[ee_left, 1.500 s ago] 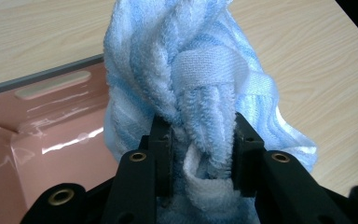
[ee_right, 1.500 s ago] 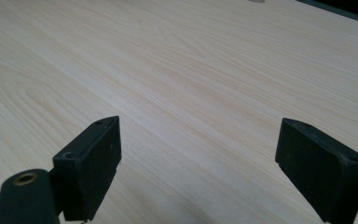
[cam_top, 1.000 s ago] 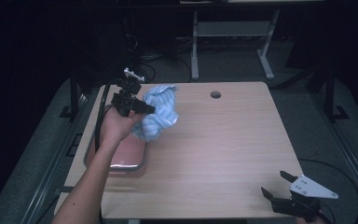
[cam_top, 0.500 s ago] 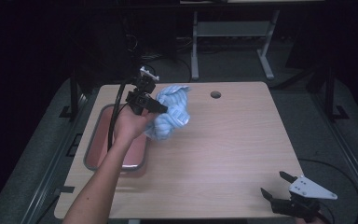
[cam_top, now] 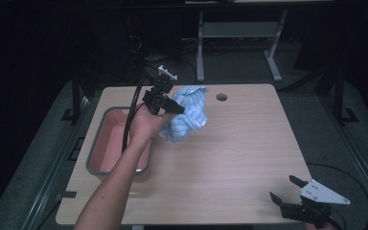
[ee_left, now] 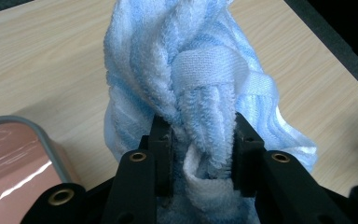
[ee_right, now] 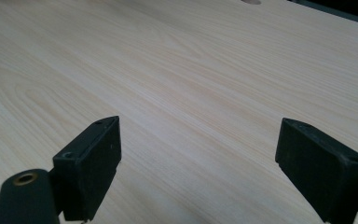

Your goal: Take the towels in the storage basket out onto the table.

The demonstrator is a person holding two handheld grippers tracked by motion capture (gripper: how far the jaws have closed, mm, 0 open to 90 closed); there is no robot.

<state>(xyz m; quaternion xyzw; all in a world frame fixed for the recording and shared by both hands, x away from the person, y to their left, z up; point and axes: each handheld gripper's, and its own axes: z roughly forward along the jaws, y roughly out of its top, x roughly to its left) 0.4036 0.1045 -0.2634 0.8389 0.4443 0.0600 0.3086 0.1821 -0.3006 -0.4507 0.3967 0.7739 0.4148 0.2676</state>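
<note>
High view, with both gripper views. The left gripper (cam_top: 171, 106) is held above the far left part of the wooden table (cam_top: 230, 158), its jaws pinched together on a bunched fold of the blue-and-white striped towel (cam_top: 187, 119). In the left gripper view the two black fingers (ee_left: 162, 149) press on the terry cloth from either side, with a thick wad of fabric filling the narrow gap between them; a flat white hem band crosses the bundle just beyond the fingertips. The rest of the towel hangs crumpled past and below the fingers, and whether its lowest folds touch the tabletop cannot be told. The pink tray with a grey rim (cam_top: 96, 143) lies on the table below and behind the fingers, toward the person's side; in the left gripper view its corner (ee_left: 37, 133) shows beside the left jaw, apart from the towel. A round hole in the table (cam_top: 222, 97) lies beyond the towel, on the far side from the fingers.

The right gripper (cam_top: 287, 190) rests low at the near right edge of the table, well apart from the towel. Its jaws stand wide apart with nothing between them; in the right gripper view bare wood grain (ee_right: 200, 93) stretches away ahead of the two black fingers (ee_right: 95, 158).
</note>
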